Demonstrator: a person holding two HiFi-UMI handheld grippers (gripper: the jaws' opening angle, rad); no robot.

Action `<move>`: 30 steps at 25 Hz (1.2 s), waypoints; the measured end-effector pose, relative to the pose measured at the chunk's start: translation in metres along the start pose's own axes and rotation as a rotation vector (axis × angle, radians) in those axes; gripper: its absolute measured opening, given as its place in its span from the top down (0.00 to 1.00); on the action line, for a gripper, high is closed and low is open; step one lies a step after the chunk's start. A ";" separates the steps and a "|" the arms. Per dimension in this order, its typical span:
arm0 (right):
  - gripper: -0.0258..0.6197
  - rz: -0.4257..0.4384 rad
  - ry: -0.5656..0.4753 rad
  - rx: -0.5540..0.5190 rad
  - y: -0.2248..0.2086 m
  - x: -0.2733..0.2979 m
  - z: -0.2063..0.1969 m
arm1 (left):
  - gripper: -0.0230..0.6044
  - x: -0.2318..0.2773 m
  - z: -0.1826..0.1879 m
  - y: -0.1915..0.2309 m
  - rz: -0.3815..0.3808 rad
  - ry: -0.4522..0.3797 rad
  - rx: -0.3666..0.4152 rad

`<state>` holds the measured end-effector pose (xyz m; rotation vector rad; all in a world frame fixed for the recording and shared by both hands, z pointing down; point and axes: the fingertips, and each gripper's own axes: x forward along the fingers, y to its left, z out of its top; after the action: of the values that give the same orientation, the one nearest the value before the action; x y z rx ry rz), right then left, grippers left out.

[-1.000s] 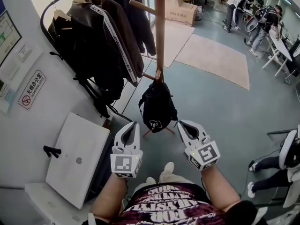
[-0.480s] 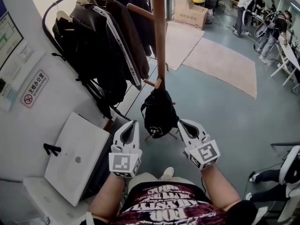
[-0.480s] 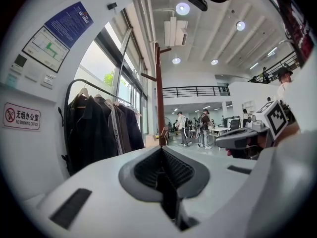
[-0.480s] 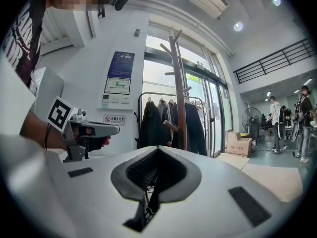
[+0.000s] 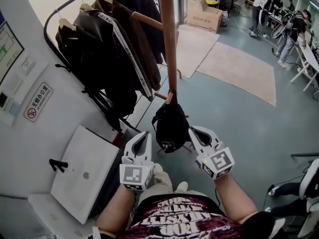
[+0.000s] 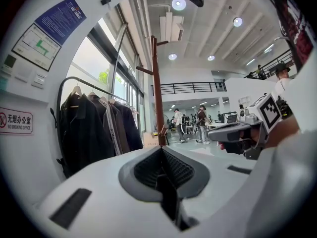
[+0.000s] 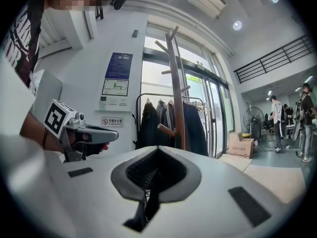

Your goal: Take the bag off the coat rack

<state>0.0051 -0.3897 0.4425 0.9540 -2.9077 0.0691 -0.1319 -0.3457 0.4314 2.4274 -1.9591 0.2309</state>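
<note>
A black bag (image 5: 171, 126) hangs from a low peg of the brown wooden coat rack (image 5: 169, 44) in the head view. My left gripper (image 5: 143, 134) is shut and empty, just left of the bag's lower half. On the bag's right side my right gripper (image 5: 192, 131) is also shut and empty. Neither gripper touches the bag. The rack pole (image 6: 157, 93) rises ahead in the left gripper view, where the right gripper (image 6: 242, 130) shows at the right. In the right gripper view the pole (image 7: 177, 93) stands ahead and the left gripper (image 7: 86, 133) shows at the left. The bag is hidden in both gripper views.
A rail of dark jackets (image 5: 107, 49) stands left of the rack. A white cabinet (image 5: 82, 171) sits against the wall at lower left. Pale rugs (image 5: 239, 68) and a cardboard box (image 5: 203, 11) lie beyond. People (image 5: 289, 29) stand at tables far right.
The view has moved closer to the rack, and the bag now sits between the two gripper tips. Both grippers stay shut.
</note>
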 end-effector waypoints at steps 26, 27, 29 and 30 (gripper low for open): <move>0.86 -0.062 0.105 -0.005 -0.042 0.095 -0.012 | 0.87 0.112 -0.010 0.010 -0.193 0.008 -0.064; 0.85 -0.062 0.111 -0.003 -0.043 0.097 -0.014 | 0.86 0.116 -0.012 0.009 -0.198 0.015 -0.064; 0.83 -0.060 0.125 0.000 -0.046 0.101 -0.018 | 0.83 0.123 -0.016 0.008 -0.206 0.027 -0.065; 0.83 -0.057 0.131 0.002 -0.046 0.104 -0.019 | 0.81 0.126 -0.018 0.008 -0.210 0.033 -0.065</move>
<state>-0.0494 -0.4869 0.4720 0.9917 -2.7601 0.1260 -0.1154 -0.4681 0.4641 2.5446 -1.6543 0.1982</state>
